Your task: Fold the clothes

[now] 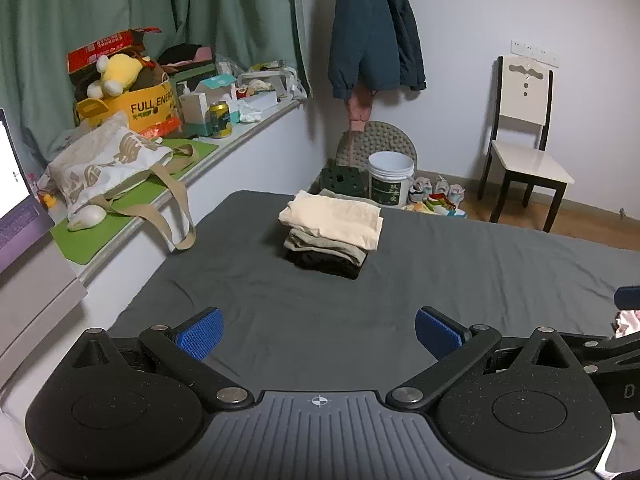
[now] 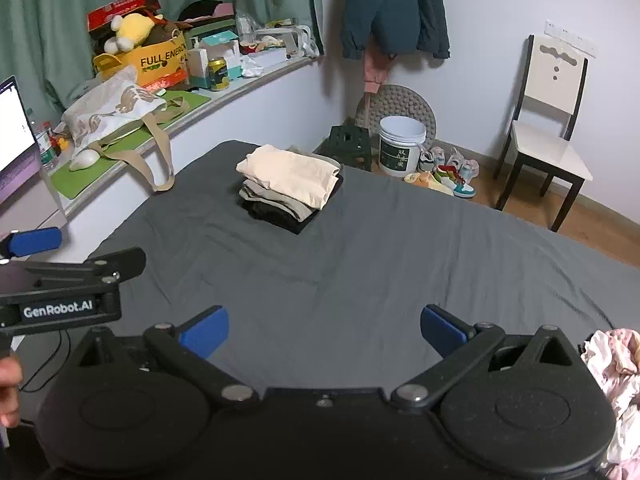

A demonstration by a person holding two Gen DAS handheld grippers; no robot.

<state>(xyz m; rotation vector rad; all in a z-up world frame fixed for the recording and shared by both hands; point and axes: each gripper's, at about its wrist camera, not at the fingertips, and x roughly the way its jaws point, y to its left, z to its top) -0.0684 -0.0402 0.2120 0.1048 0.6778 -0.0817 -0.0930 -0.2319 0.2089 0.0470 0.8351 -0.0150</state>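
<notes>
Three garments already folded and stacked (image 2: 290, 186) toward the far end of the bed (image 2: 360, 272): cream piece on top, khaki under it, black at the bottom, edges roughly squared. Middle of the grey sheet bare, only faint creases showing. One thing evidently left: a pink-and-white crumpled garment (image 2: 614, 364) lying unfolded at the right edge of the bed, just beside the right tool (image 2: 324, 330), only partly in view, so kind of clothing impossible to tell. Right tool spread wide, nothing between the blue pads, hanging over bare sheet. Left tool (image 1: 318, 332) likewise wide and empty, level with its partner and close on its left. Judged from this: most of the pile done, between pieces, next call probably a reach right for the pink item, then a spread-out on the open sheet before folding.
</notes>
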